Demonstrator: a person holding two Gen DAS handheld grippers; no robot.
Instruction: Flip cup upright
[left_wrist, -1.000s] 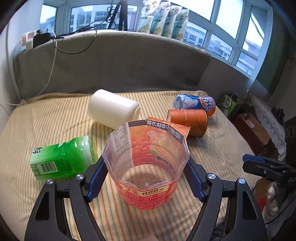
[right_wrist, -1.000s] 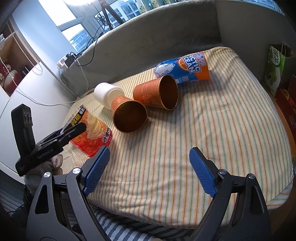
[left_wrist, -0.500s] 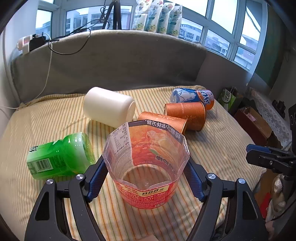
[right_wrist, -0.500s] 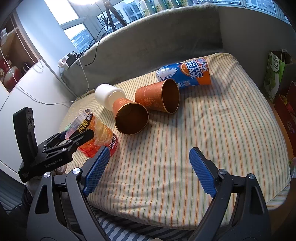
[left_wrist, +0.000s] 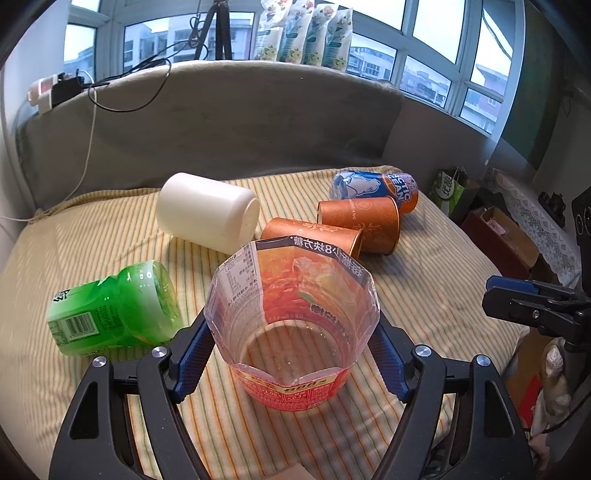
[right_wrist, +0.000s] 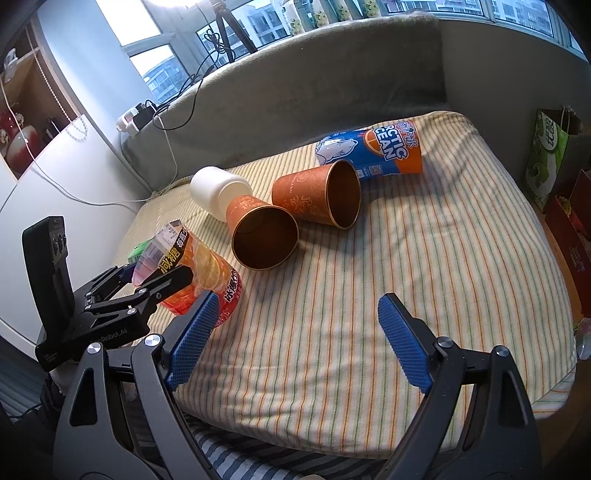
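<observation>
My left gripper (left_wrist: 291, 354) is shut on a clear plastic cup with a red-orange label (left_wrist: 291, 325), mouth toward the camera, tilted partly upright with its base near the striped bed cover. In the right wrist view the same cup (right_wrist: 199, 273) sits between the left gripper's fingers (right_wrist: 162, 288) at the bed's left edge. My right gripper (right_wrist: 295, 339) is open and empty above the bed's front edge; it shows at the right in the left wrist view (left_wrist: 532, 306).
On their sides on the bed (right_wrist: 424, 258) lie a white cup (left_wrist: 207, 212), two orange paper cups (right_wrist: 264, 236) (right_wrist: 321, 194), a blue Arctic Ocean cup (right_wrist: 373, 151) and a green cup (left_wrist: 110, 310). A grey headboard (left_wrist: 221, 122) is behind. Bags stand on the floor at right (right_wrist: 546, 147).
The left gripper has tilted the held cup more upright and lowered it toward the bed. The right gripper has barely moved.
</observation>
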